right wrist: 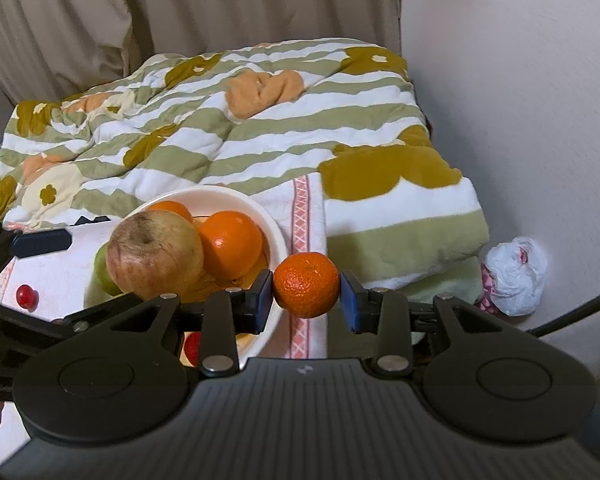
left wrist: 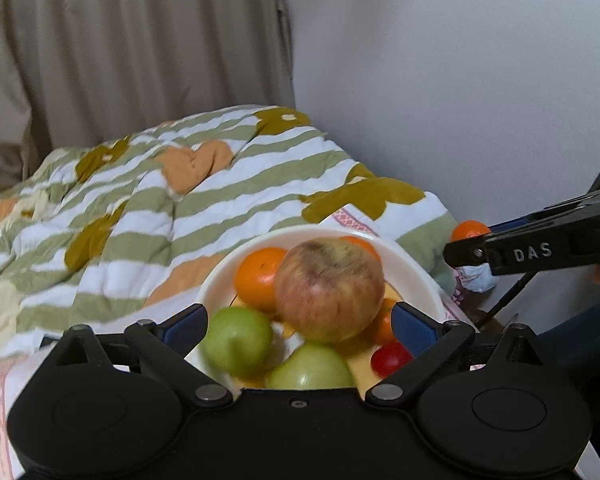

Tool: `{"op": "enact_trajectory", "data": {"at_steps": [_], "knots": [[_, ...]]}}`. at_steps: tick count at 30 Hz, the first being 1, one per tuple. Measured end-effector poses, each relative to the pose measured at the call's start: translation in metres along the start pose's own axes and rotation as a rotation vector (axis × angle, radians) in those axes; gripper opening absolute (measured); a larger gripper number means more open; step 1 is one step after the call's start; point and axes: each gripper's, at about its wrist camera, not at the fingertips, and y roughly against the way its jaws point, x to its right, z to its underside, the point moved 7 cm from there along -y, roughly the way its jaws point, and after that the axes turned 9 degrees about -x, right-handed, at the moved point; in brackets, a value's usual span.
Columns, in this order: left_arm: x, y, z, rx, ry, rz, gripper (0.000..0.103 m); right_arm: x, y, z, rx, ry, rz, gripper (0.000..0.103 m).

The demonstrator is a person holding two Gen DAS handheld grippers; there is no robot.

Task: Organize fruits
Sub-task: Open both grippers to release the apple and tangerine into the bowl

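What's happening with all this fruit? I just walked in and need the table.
A person is sorting fruit with two handheld grippers. The right gripper is shut on a mandarin beside the white bowl. The left gripper is open over the bowl, around a large apple on the pile.

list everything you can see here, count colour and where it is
bowl: 1, white, on the cloth in front of the bed
big apple: 1, red-yellow, on top of the pile in the bowl
green apples: 2, green, near side of the bowl
oranges: at least 2, orange, far side of the bowl
small red fruits: 2, red, one on the cloth left of the bowl, one in the bowl
mandarin: 1, orange, between the right claw's pads
quilt: 1, green-white striped, on the bed behind
plastic bag: 1, white, by the wall
left claw: 1, black, open over the bowl
right claw: 1, black, shut on the mandarin
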Motion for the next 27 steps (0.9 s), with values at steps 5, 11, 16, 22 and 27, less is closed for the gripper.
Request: {"op": "enact_trajectory", "data": {"at_steps": [5, 11, 16, 22, 27], "knots": [[-0.016, 0.014, 0.015, -0.011, 0.063, -0.019, 0.1, -0.014, -0.009, -0.002, 0.022, 0.049, -0.053, 0.051], [-0.032, 0.02, 0.025, -0.024, 0.12, -0.04, 0.1, -0.024, -0.027, 0.0, 0.02, 0.113, -0.06, 0.051], [-0.039, 0.027, 0.03, -0.016, 0.142, -0.057, 0.1, -0.034, -0.029, 0.004, 0.045, 0.211, -0.041, 0.059], [-0.039, 0.04, 0.038, -0.005, 0.154, -0.068, 0.1, -0.037, -0.016, 0.011, 0.09, 0.243, -0.011, 0.097], [-0.04, 0.051, 0.042, 0.005, 0.166, -0.07, 0.1, -0.039, -0.001, 0.017, 0.095, 0.226, -0.013, 0.098]]}}
